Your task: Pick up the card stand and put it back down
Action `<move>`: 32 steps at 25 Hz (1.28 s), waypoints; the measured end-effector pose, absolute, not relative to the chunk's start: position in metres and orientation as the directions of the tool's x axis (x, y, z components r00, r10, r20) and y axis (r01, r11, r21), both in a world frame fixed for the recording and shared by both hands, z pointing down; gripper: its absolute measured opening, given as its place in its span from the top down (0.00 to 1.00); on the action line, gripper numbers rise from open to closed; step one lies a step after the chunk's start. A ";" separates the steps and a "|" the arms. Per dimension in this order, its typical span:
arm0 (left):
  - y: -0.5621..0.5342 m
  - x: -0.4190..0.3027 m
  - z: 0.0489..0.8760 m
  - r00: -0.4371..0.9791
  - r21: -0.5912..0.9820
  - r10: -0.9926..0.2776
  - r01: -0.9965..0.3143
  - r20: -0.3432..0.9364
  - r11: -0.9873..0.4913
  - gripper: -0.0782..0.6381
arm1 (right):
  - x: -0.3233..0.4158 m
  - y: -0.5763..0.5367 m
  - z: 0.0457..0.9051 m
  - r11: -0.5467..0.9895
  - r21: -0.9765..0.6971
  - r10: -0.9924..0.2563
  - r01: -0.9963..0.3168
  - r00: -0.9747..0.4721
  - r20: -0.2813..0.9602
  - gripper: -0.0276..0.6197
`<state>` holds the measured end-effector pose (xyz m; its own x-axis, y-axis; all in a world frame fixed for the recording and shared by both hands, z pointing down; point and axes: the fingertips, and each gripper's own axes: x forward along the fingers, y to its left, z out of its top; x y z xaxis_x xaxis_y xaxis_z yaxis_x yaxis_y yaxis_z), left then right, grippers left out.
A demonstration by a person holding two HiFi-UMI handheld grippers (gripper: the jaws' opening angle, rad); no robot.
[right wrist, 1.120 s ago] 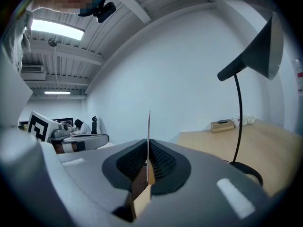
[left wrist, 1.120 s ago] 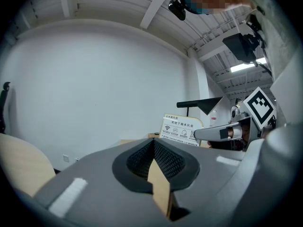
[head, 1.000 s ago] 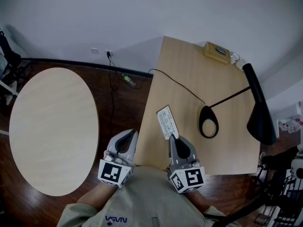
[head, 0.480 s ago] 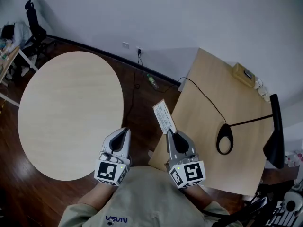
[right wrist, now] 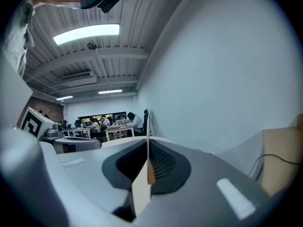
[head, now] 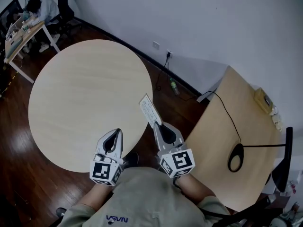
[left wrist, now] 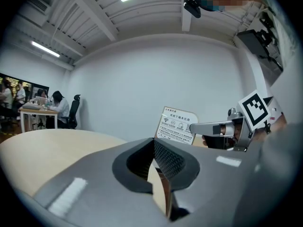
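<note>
White card stand [head: 149, 110] hangs pinched in the right tongs [head: 158, 126], mid-carry by the round worktop [head: 75, 93] edge. Left tongs [head: 115, 133] are pressed together, seemingly empty. Next: lower it upright, release.

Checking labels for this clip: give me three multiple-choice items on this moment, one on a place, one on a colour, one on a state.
1. Where is the card stand?
A. On the round table
B. In the right hand-held gripper, in the air
C. On the floor

2. What colour is the lamp?
A. White
B. Red
C. Black

3. The left hand-held gripper is:
A. Shut, empty
B. Wide open
C. Holding a cable

Answers:
1. B: its jaws pinch the card's lower edge.
2. C: head and arm look black.
3. A: its pads meet with nothing between.
</note>
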<state>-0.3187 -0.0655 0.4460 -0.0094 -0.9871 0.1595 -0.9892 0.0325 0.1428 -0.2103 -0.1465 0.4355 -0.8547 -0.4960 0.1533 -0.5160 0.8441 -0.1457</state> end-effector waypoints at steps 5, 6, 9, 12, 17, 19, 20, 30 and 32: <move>-0.047 -0.371 0.460 -0.079 0.131 -0.979 -0.986 0.188 0.105 0.89 | -0.290 -0.126 0.497 0.903 -0.131 -0.368 -0.410 -0.894 0.256 0.93; -0.043 -0.379 0.463 -0.088 0.125 -0.978 -0.986 0.190 0.113 0.89 | -0.305 -0.122 0.513 0.911 -0.134 -0.344 -0.391 -0.897 0.279 0.93; -0.031 -0.400 0.470 -0.118 0.114 -0.974 -0.983 0.192 0.142 0.89 | -0.339 -0.112 0.553 0.921 -0.176 -0.279 -0.349 -0.902 0.329 0.94; -0.019 -0.416 0.478 -0.151 0.110 -0.966 -0.978 0.209 0.177 0.89 | -0.365 -0.103 0.584 0.931 -0.201 -0.218 -0.304 -0.906 0.362 0.94; -0.007 -0.427 0.489 -0.158 0.122 -0.951 -0.973 0.265 0.196 0.89 | -0.386 -0.103 0.623 0.939 -0.194 -0.182 -0.285 -0.888 0.423 0.94; -0.006 -0.432 0.493 -0.163 0.136 -0.947 -0.969 0.276 0.207 0.89 | -0.391 -0.106 0.632 0.938 -0.188 -0.182 -0.290 -0.877 0.444 0.94; -0.006 -0.435 0.495 -0.162 0.142 -0.945 -0.968 0.285 0.209 0.89 | -0.394 -0.107 0.637 0.939 -0.184 -0.181 -0.290 -0.873 0.452 0.93; -0.014 -0.437 0.500 -0.140 0.178 -0.961 -0.966 0.240 0.185 0.89 | -0.388 -0.092 0.655 0.947 -0.214 -0.089 -0.240 -0.836 0.541 0.81; -0.015 -0.435 0.496 -0.117 0.190 -0.965 -0.968 0.236 0.164 0.89 | -0.373 -0.088 0.643 0.939 -0.217 -0.112 -0.266 -0.836 0.537 0.80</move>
<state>-0.4352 -0.0151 0.4965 -0.1175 -0.9647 0.2358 -0.9679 0.1644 0.1902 -0.3729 -0.0880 0.6432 -0.8362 -0.1125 0.5368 -0.2657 0.9393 -0.2171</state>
